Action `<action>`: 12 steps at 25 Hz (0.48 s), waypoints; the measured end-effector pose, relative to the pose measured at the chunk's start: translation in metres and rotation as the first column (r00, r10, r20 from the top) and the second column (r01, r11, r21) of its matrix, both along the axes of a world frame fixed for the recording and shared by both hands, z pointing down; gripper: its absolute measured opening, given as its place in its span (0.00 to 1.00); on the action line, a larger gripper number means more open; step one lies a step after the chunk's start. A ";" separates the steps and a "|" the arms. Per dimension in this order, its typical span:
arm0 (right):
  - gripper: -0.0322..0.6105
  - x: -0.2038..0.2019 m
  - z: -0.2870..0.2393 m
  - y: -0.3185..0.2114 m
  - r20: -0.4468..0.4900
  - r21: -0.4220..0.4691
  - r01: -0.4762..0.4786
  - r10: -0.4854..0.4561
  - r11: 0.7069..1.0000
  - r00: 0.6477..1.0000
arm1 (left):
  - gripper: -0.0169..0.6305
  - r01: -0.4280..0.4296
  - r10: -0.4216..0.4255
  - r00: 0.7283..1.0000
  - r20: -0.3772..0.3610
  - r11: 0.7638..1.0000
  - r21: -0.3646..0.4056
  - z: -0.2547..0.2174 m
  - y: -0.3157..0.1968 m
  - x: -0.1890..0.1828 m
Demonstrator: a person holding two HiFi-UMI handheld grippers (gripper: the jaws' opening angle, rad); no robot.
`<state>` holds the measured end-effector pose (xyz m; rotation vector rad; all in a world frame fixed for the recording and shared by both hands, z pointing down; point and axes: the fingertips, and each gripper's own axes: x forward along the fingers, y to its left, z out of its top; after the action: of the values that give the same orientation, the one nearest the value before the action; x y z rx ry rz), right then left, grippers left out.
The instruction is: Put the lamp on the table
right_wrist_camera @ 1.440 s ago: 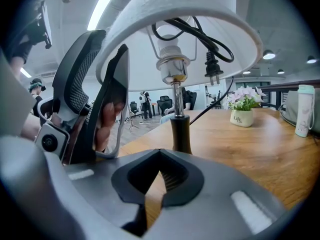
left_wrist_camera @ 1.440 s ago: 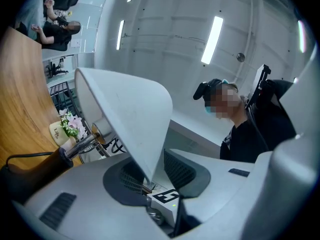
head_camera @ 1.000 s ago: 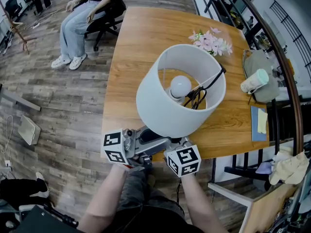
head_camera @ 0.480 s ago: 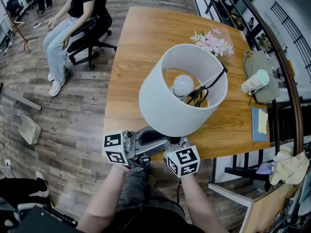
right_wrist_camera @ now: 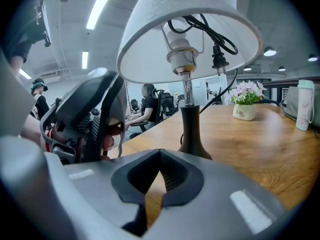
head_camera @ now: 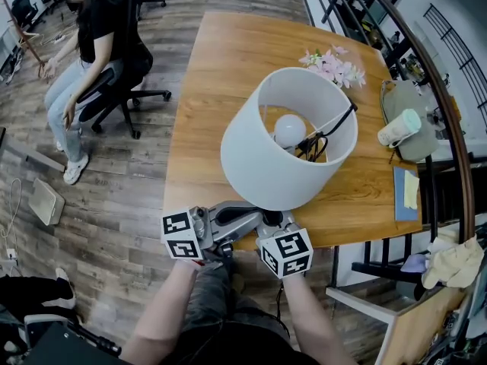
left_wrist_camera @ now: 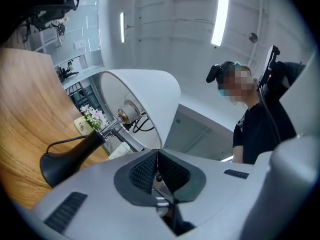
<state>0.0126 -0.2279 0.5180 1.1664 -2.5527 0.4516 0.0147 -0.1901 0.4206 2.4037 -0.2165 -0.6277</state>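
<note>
Shows the lamp (head_camera: 266, 158) upright on the counter (head_camera: 228, 59), dark base (right_wrist_camera: 192, 134) close to the near edge. Finds the left tool (left_wrist_camera: 157, 156) and right tool (right_wrist_camera: 159, 160) side by side just before that base, both fully closed, gripping nothing.

The lamp (head_camera: 288, 131) has a white shade (head_camera: 259, 162) and black base (right_wrist_camera: 192, 134), the table (head_camera: 228, 59) brown wood grain.
</note>
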 end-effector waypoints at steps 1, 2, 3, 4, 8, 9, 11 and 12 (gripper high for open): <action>0.06 0.000 0.000 0.001 0.001 0.001 -0.001 0.001 1.000 1.000 | 0.02 0.013 -0.013 1.000 0.008 1.000 -0.001 0.001 0.000 -0.001; 0.06 0.000 -0.001 0.002 0.001 0.002 -0.001 0.001 1.000 1.000 | 0.02 0.024 -0.024 1.000 0.015 1.000 -0.002 0.003 -0.001 -0.002; 0.06 0.000 -0.001 0.003 0.002 0.003 -0.002 0.002 1.000 1.000 | 0.02 0.034 -0.034 0.999 0.024 0.999 -0.004 0.004 -0.001 -0.003; 0.06 0.000 -0.002 0.004 0.003 0.004 -0.004 0.004 1.000 1.000 | 0.02 0.043 -0.043 0.998 0.035 0.999 -0.004 0.006 -0.001 -0.004; 0.06 -0.002 -0.005 0.008 0.008 0.013 -0.008 0.008 1.000 1.000 | 0.02 0.077 -0.077 0.992 0.102 0.997 0.004 0.012 -0.002 -0.005; 0.06 -0.002 -0.006 0.009 0.010 0.016 -0.009 0.009 1.000 1.000 | 0.02 0.087 -0.087 0.989 0.123 0.996 0.007 0.014 -0.002 -0.005; 0.06 -0.002 -0.009 0.012 0.012 0.024 -0.011 0.010 1.000 1.000 | 0.02 0.110 -0.111 0.978 0.175 0.994 0.017 0.018 -0.002 -0.004; 0.06 -0.002 -0.010 0.014 0.013 0.027 -0.012 0.012 1.000 1.000 | 0.02 0.121 -0.124 0.970 0.209 0.992 0.027 0.020 -0.001 -0.003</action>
<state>0.0109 -0.2144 0.5079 1.1927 -2.5715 0.4300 0.0114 -0.1914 0.4408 2.4836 -0.4553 -0.4286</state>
